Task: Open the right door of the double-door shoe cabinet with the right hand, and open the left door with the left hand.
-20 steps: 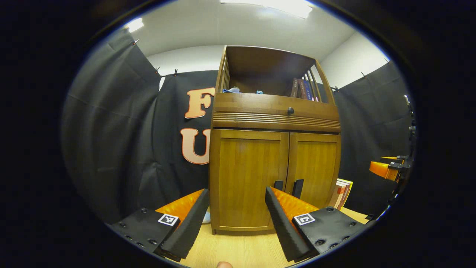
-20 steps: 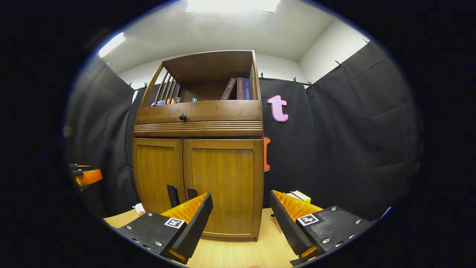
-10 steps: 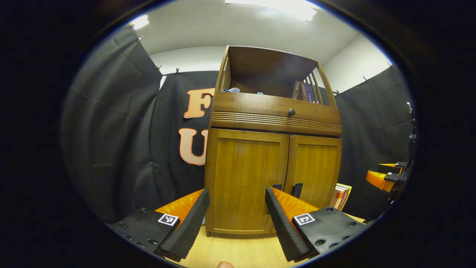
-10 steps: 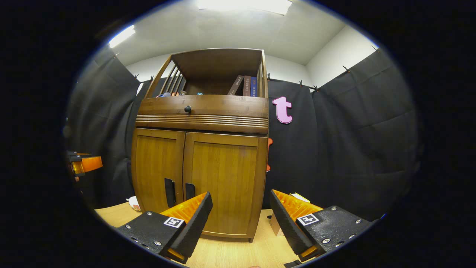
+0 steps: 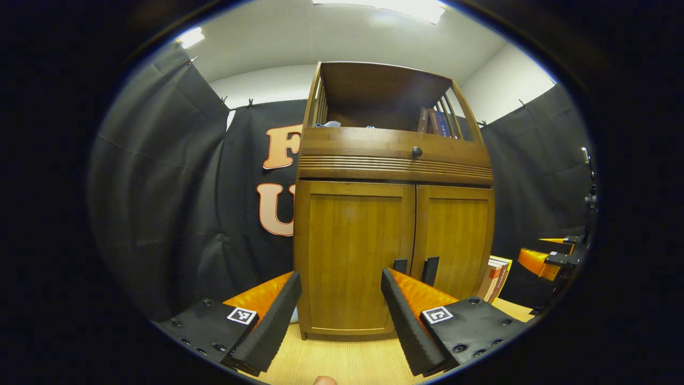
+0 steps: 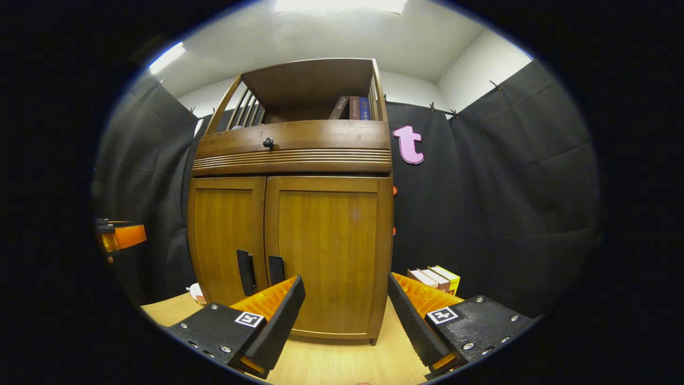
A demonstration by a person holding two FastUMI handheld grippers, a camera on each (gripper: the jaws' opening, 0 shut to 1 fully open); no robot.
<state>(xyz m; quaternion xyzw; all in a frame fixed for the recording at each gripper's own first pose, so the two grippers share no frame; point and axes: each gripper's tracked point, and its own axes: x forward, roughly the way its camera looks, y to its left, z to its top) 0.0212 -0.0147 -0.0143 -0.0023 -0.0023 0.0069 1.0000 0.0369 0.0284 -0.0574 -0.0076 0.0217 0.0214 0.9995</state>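
Observation:
A wooden double-door shoe cabinet (image 5: 393, 160) (image 6: 291, 155) stands on the light wood table, both doors closed. The left door (image 5: 352, 256) (image 6: 224, 235) and right door (image 5: 454, 235) (image 6: 328, 251) each carry a dark vertical handle near the centre seam: left handle (image 5: 399, 265) (image 6: 245, 271), right handle (image 5: 430, 270) (image 6: 276, 269). My left gripper (image 5: 339, 307) is open in front of the left door, short of it. My right gripper (image 6: 347, 310) is open in front of the right door, its handle just left of the fingers. The right gripper (image 5: 548, 259) also appears at the far right of the left gripper view.
Books (image 5: 494, 278) (image 6: 435, 277) stand on the table to the right of the cabinet. Books also lean in the open top shelf (image 6: 352, 107). A drawer with a round knob (image 5: 416, 152) sits above the doors. Black cloth walls surround the cabinet.
Both grippers have come closer to the cabinet, which looks larger now. Both stay open and the doors stay closed.

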